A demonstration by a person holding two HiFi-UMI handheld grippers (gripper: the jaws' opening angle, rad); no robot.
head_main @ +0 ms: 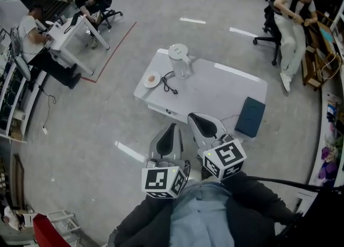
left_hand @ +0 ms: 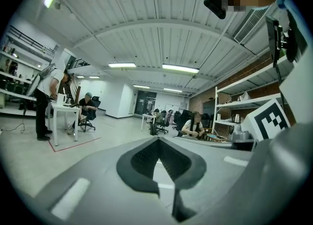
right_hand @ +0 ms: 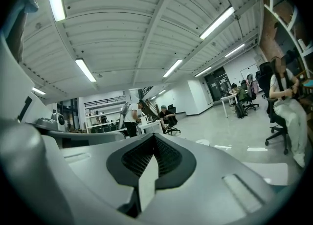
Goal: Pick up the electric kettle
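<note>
The white electric kettle (head_main: 180, 59) stands upright at the far left of a low white table (head_main: 226, 87), its black cord (head_main: 169, 83) trailing across the tabletop. Both grippers are held close to my body, short of the table's near edge and well apart from the kettle. My left gripper (head_main: 172, 127) is shut and holds nothing; in the left gripper view its jaws (left_hand: 157, 143) meet at the tips. My right gripper (head_main: 195, 116) is likewise shut and empty (right_hand: 154, 138). Neither gripper view shows the kettle.
A small plate (head_main: 152, 80) lies left of the kettle and a dark blue pad (head_main: 250, 116) at the table's near right corner. A person sits on a chair (head_main: 290, 20) at the far right. Other people work at a desk (head_main: 75, 34) at the far left. Shelving lines the right edge.
</note>
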